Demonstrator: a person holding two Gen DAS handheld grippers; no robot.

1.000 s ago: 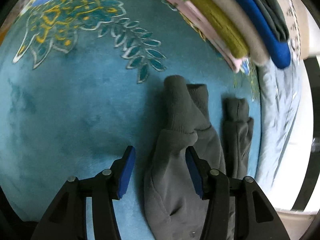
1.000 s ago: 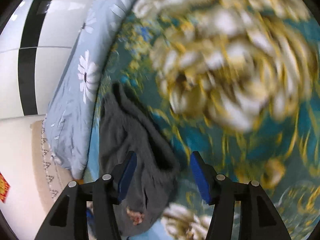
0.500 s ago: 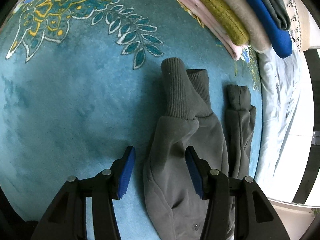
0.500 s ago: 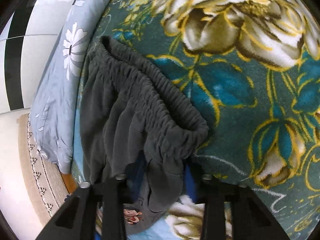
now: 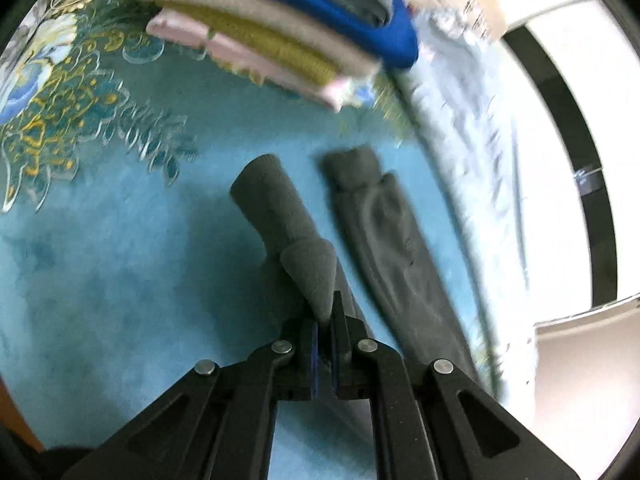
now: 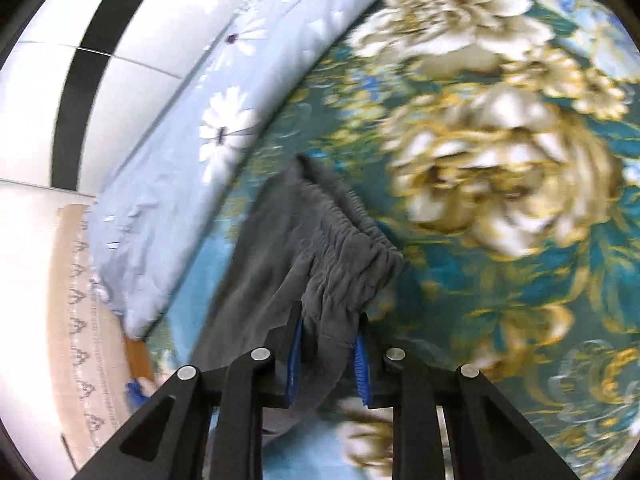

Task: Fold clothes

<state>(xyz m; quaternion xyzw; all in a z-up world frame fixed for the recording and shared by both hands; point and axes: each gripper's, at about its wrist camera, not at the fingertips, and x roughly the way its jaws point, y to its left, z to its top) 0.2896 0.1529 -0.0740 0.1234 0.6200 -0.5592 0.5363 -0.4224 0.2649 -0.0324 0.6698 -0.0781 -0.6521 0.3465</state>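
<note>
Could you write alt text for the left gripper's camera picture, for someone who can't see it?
A black two-finger gripper is shut on a fold of one leg of dark grey sweatpants, lifting it off a teal patterned blanket. The other leg lies flat beside it. Behind them sits a stack of folded clothes, blurred.

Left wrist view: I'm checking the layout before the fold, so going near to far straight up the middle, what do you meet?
Left gripper shut on the grey trouser leg → the leg's ribbed cuff → bare teal carpet → stack of folded clothes.
</note>
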